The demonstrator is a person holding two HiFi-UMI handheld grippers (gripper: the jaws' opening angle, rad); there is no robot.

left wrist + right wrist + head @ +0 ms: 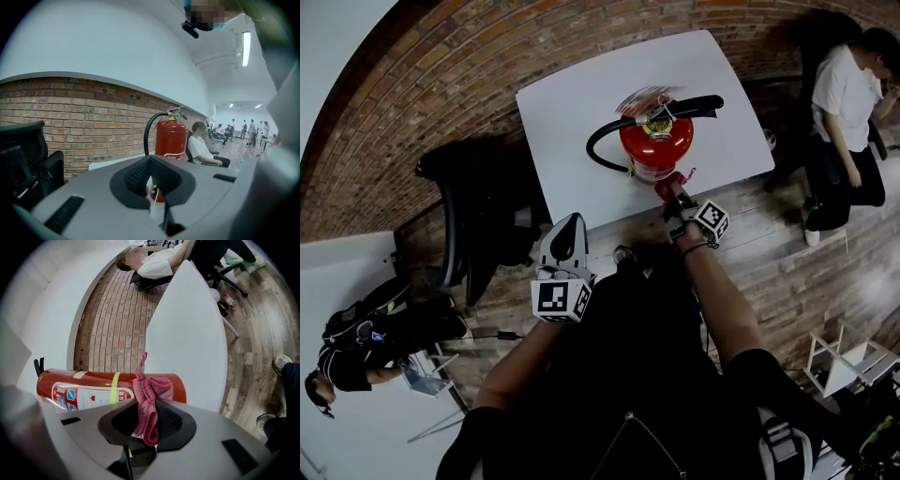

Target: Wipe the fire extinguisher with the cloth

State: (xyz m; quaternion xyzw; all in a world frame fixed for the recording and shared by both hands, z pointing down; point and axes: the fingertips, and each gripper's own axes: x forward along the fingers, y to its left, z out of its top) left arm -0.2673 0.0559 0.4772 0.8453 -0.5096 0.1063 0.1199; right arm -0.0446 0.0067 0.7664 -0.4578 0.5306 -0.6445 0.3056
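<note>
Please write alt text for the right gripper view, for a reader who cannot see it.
The right gripper is shut on a pink cloth, just in front of a red extinguisher on a white table. Behind are a brick wall and a seated person.

White table [572, 122] — fire extinguisher [656, 141] upright

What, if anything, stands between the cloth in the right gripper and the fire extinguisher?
Nothing visible does. The right gripper is shut on the pink cloth, which hangs right beside the fire extinguisher standing on the white table.
</note>
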